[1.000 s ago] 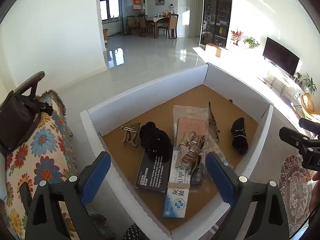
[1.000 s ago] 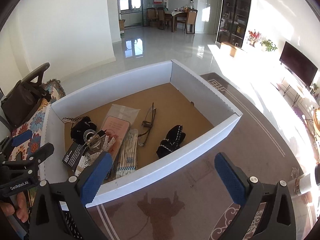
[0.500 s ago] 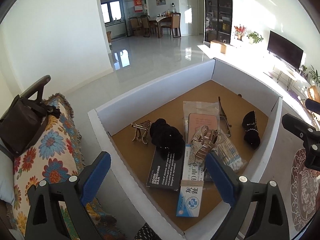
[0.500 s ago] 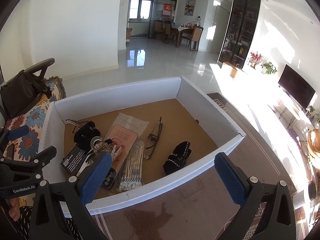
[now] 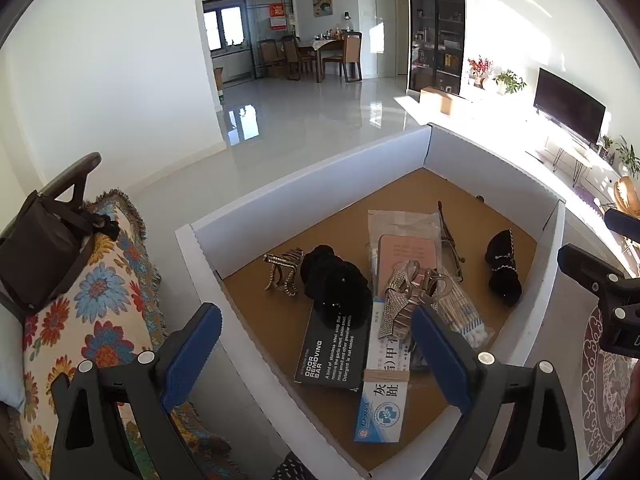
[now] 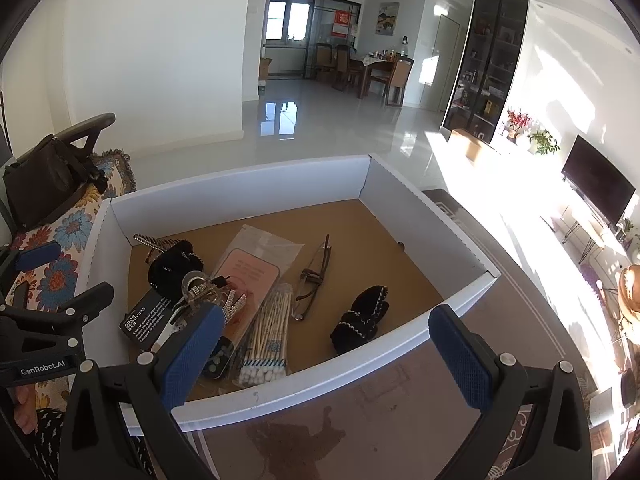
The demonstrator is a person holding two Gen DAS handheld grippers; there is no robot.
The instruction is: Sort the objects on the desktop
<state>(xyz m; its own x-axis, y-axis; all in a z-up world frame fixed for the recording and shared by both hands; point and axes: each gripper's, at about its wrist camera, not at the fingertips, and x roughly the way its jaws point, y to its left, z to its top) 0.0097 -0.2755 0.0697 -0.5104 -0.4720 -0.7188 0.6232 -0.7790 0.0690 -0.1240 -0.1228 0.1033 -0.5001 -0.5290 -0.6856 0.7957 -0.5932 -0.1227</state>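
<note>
I judge the sorting has not begun: both grippers hang above the white-walled cardboard box with the brown floor (image 5: 316, 176), neither yet touching anything. My left gripper (image 5: 316, 354) has its blue pads wide apart, empty, over the box's near-left corner; my right gripper (image 6: 326, 356) is likewise spread and empty, outside the near wall.

Inside the box, left to right: a rhinestone claw hair clip (image 5: 282, 270) by the left wall, a black scrunchie (image 5: 334, 282) lying on a black printed card (image 5: 334, 354), a blue-and-white paper packet (image 5: 384, 388), a second rhinestone clip (image 5: 404, 300) on a pink card in a clear bag (image 5: 404, 246), a pack of cotton swabs (image 6: 268, 336), thin-framed glasses (image 6: 314, 278), and a black trimmed hair bow (image 6: 360, 318) nearest the right wall.

Next, I think, I should lower one gripper onto a single loose item; the stacked ones need care.
</note>
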